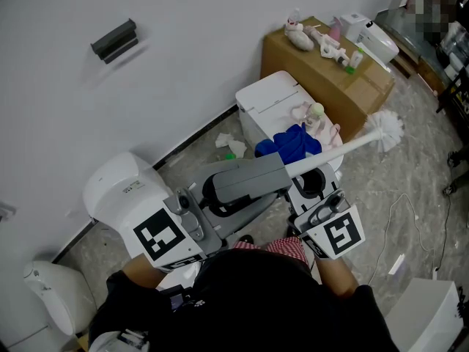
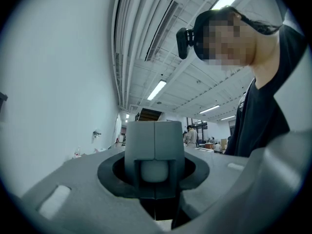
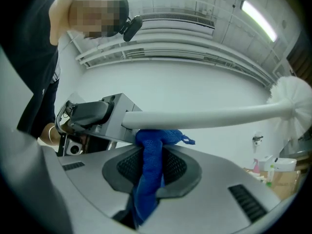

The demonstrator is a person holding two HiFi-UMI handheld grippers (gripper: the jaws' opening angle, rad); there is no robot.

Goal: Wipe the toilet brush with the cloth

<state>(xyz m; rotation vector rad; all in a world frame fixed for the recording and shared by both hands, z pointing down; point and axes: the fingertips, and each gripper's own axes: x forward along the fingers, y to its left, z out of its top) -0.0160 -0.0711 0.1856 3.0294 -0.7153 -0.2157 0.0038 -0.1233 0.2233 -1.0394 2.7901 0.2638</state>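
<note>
In the head view, the left gripper (image 1: 212, 196) reaches in from the lower left, its marker cube toward the camera. Its jaws are closed round the grey handle (image 1: 246, 180) of the toilet brush (image 1: 344, 148). The brush's white shaft runs from that handle up and to the right, clear of the floor, and ends in a white bristle head near the cardboard box (image 1: 322, 79). The right gripper (image 1: 308, 178) comes up from the lower right, just beneath the shaft. The blue cloth (image 1: 292, 143) is bunched at its tips, lying against the shaft close to where it leaves the handle and far from the bristles. A white toilet tank (image 1: 267, 103) stands behind the cloth.

In the left gripper view, the jaws of the left gripper (image 2: 155, 179) stand fairly wide, and the gap is filled by the butt of the grey handle (image 2: 155, 140). It is seen end on, with a pale rounded piece at its lower middle. The jaws press on it from both sides. A person in a dark top leans in on the right.

In the right gripper view, the right gripper (image 3: 150, 179) has its jaws nearly together, pinching the blue cloth (image 3: 149, 152). The cloth rises out of them as a narrow fold, and its top presses against the underside of the white shaft of the toilet brush (image 3: 209, 116). The contact is just beside the grey handle (image 3: 116, 112), which the left gripper (image 3: 85, 113) holds at the left. The bristle head is far off at the right edge, well apart from the cloth.
</note>
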